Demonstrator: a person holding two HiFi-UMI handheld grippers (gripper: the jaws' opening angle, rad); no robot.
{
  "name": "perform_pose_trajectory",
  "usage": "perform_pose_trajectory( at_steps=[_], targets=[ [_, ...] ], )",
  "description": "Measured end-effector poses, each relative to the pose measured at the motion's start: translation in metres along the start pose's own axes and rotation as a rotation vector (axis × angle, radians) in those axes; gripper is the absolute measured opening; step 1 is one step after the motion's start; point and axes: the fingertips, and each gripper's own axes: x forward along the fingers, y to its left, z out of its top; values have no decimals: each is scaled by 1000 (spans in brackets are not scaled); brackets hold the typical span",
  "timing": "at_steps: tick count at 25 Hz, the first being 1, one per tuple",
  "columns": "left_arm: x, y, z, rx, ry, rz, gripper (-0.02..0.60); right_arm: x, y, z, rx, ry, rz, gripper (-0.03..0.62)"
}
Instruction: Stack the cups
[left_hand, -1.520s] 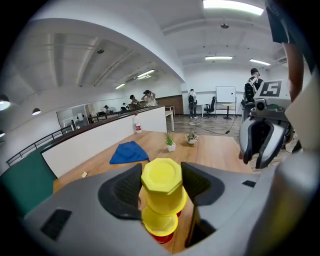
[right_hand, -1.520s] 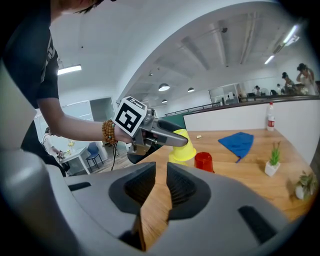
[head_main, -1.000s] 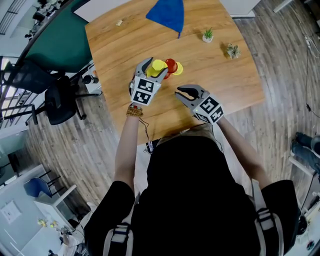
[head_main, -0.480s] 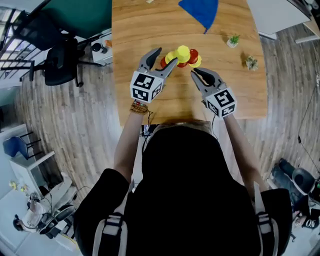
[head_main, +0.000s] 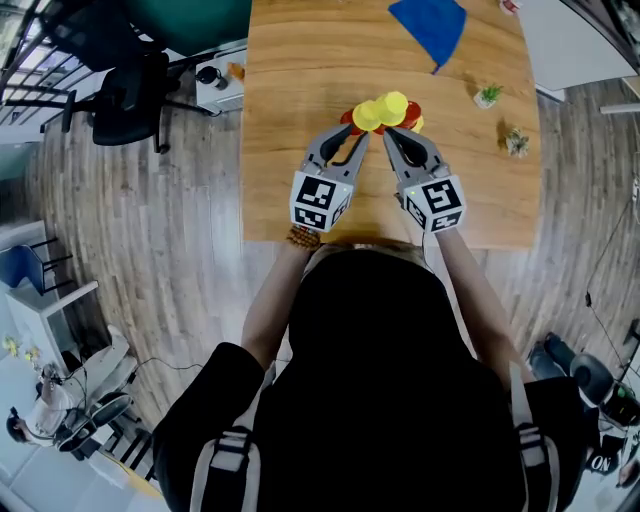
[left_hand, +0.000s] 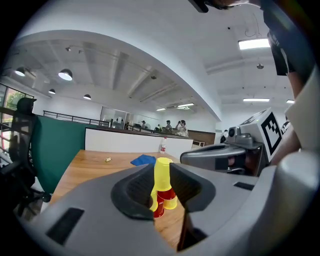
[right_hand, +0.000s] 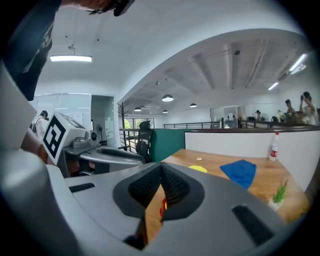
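A small pile of upturned yellow and red cups (head_main: 384, 112) stands on the wooden table (head_main: 290, 120). In the left gripper view a yellow cup (left_hand: 162, 172) tops red cups (left_hand: 166, 194), seen through the narrow gap between the jaws, beyond the tips. My left gripper (head_main: 356, 134) sits just short of the pile. Its jaws have just been closing, and nothing is pressed between them. My right gripper (head_main: 394, 136) is beside it, shut with its pads together and empty. A sliver of red cup (right_hand: 162, 207) shows below them.
A blue cloth (head_main: 430, 25) lies at the table's far end, and two small plants (head_main: 488, 96) (head_main: 517, 141) stand to the right. A bottle (left_hand: 163, 146) is at the far edge. A black office chair (head_main: 120, 95) stands left of the table.
Both grippers have moved forward to the cup pile and closer together. The left jaws went from wide open to a narrow gap. The right jaws closed fully.
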Motion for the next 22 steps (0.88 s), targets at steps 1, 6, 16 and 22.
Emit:
perform_pose_trajectory(
  at_steps=[1, 6, 16, 22],
  targets=[
    [-1, -2, 0, 1, -7, 7, 106, 0, 0, -1, 3, 4, -10, 5],
    [-5, -12, 2, 57, -57, 86, 67, -11, -7, -3, -54, 10, -115, 5],
    [-4, -27, 9, 171, -129, 169, 54, -9, -4, 16, -114, -103, -212, 5],
    [-4, -27, -3, 163, -99, 174, 51, -8, 0, 12, -107, -99, -204, 5]
  ],
)
